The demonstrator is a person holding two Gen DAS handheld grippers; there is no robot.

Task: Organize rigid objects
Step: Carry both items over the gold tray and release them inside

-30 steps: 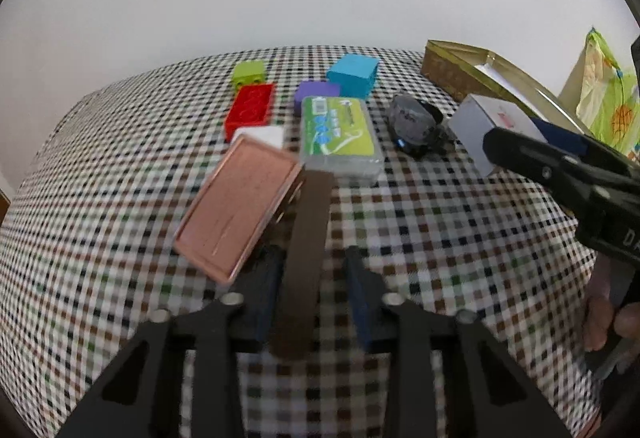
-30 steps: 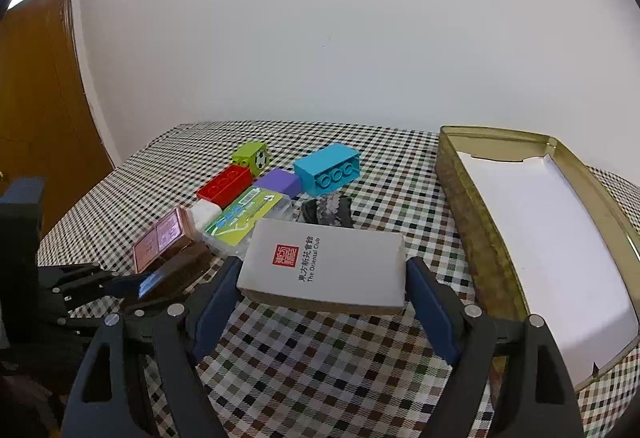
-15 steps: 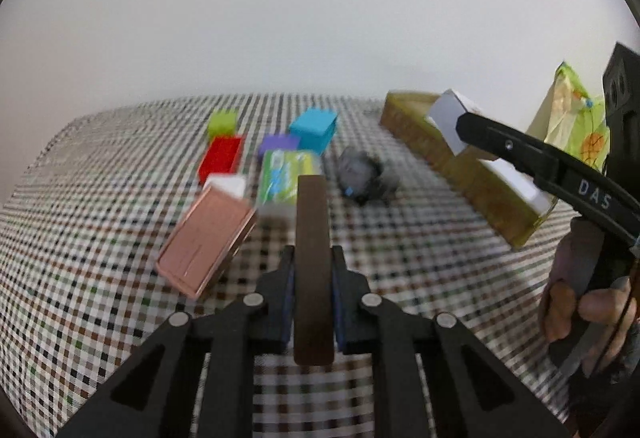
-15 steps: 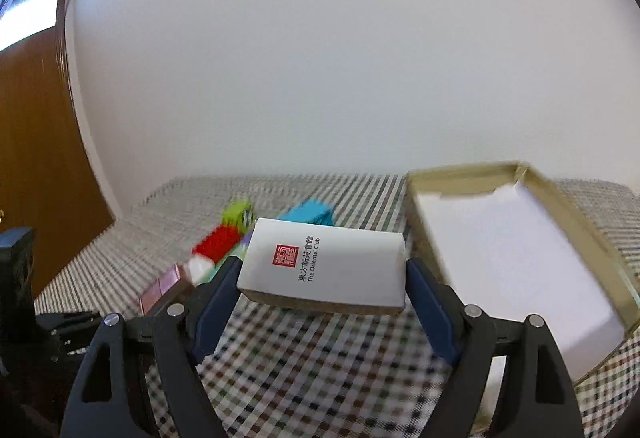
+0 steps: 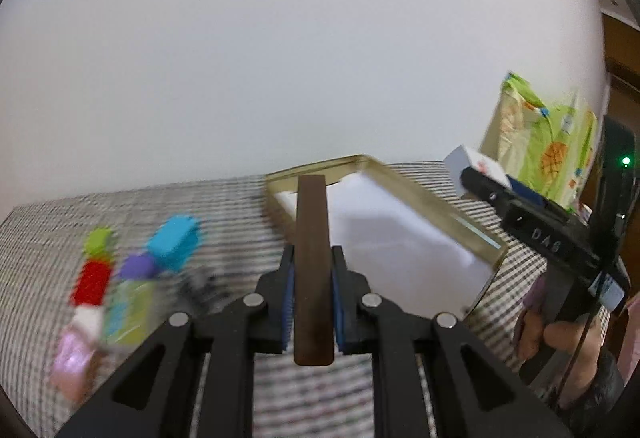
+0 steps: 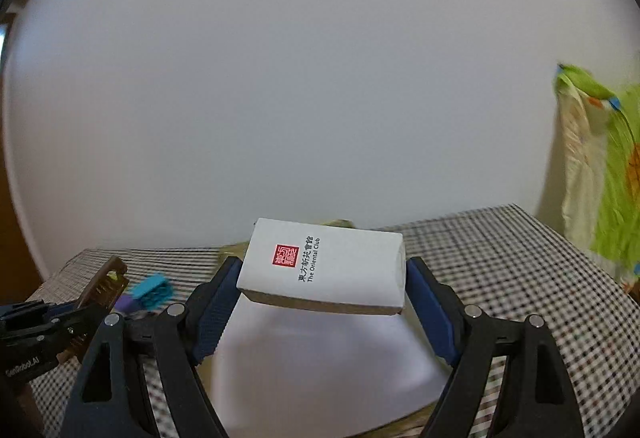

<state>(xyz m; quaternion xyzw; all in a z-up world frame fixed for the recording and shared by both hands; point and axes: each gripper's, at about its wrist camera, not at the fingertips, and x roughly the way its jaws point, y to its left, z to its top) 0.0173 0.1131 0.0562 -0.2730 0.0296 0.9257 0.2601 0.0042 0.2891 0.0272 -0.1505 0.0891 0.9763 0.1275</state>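
My left gripper [image 5: 313,258] is shut on a thin brown comb [image 5: 311,222] that stands on edge between its pads, lifted and pointing at the near corner of a gold tin [image 5: 420,194] lined in white. My right gripper [image 6: 322,274] is shut on a white box [image 6: 328,266] with a red seal, gripping it by its ends. The box hangs over the tin's white lining [image 6: 320,358]. In the right wrist view the left gripper [image 6: 80,312] and the comb [image 6: 106,280] show at the lower left. In the left wrist view the right gripper [image 5: 480,178] holds the box [image 5: 472,160] beyond the tin's right rim.
On the checked cloth left of the tin lie a cyan block [image 5: 174,242], a purple block [image 5: 138,266], a red block [image 5: 92,284], a green block [image 5: 98,240], a green-labelled pack [image 5: 128,310] and a pink case [image 5: 74,362], all blurred. A green patterned bag [image 5: 548,142] stands at the far right. A person's hand [image 5: 560,334] grips the right handle.
The left jaws closed on the comb and lifted it off the cloth. Both grippers swung right and upward, so the tin now sits ahead of the comb and under the white box.
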